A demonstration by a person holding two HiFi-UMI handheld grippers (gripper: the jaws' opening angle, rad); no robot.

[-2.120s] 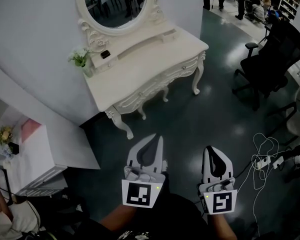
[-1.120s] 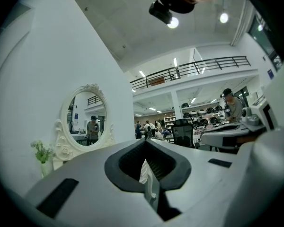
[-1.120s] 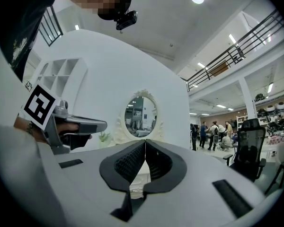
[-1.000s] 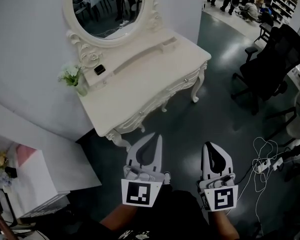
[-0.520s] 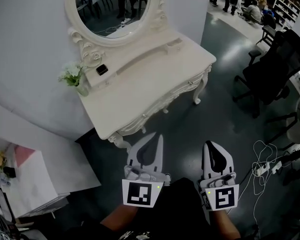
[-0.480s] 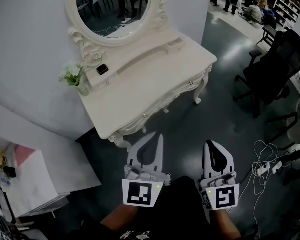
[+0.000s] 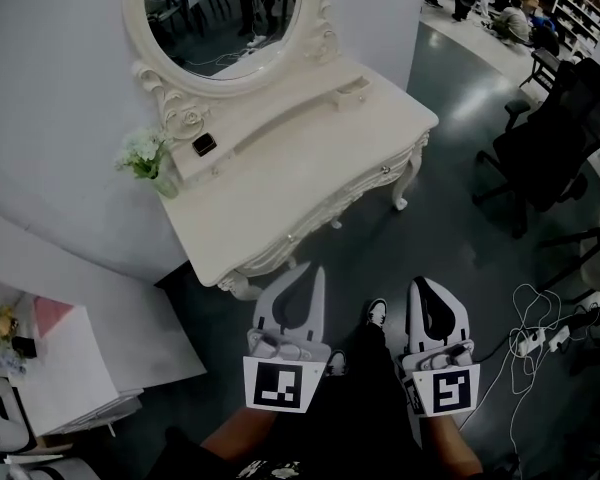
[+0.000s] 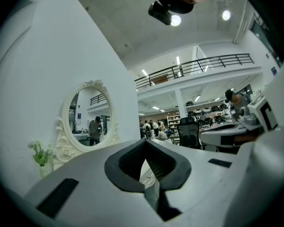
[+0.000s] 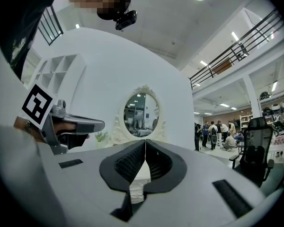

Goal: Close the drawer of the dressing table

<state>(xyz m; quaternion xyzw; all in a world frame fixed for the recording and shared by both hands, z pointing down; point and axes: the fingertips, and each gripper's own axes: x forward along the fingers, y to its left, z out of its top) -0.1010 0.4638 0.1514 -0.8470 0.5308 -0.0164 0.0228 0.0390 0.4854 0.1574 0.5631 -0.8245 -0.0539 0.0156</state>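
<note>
The white dressing table [image 7: 280, 168] with its oval mirror [image 7: 220, 18] stands against the wall ahead. Its drawer fronts run along the carved front edge, each with a small knob [image 7: 385, 171]; from above I cannot tell whether one stands out. My left gripper [image 7: 313, 270] is held level just short of the table's near left leg, its jaws shut and nothing between them. My right gripper [image 7: 427, 286] hangs over the dark floor to the right, also shut and holding nothing. In the right gripper view the table [image 9: 142, 174] shows past the closed tips [image 9: 145, 143].
A vase of flowers [image 7: 145, 158] and a small dark box [image 7: 204, 145] sit at the table's back left. A black office chair [image 7: 560, 138] stands to the right, with cables and a power strip [image 7: 528, 340] on the floor. A low white unit [image 7: 70, 368] is at the left.
The dressing table has drawn nearer to both grippers, and its near leg now sits just left of the left gripper. A shoe has stepped in between the grippers. Both jaws stay shut.
</note>
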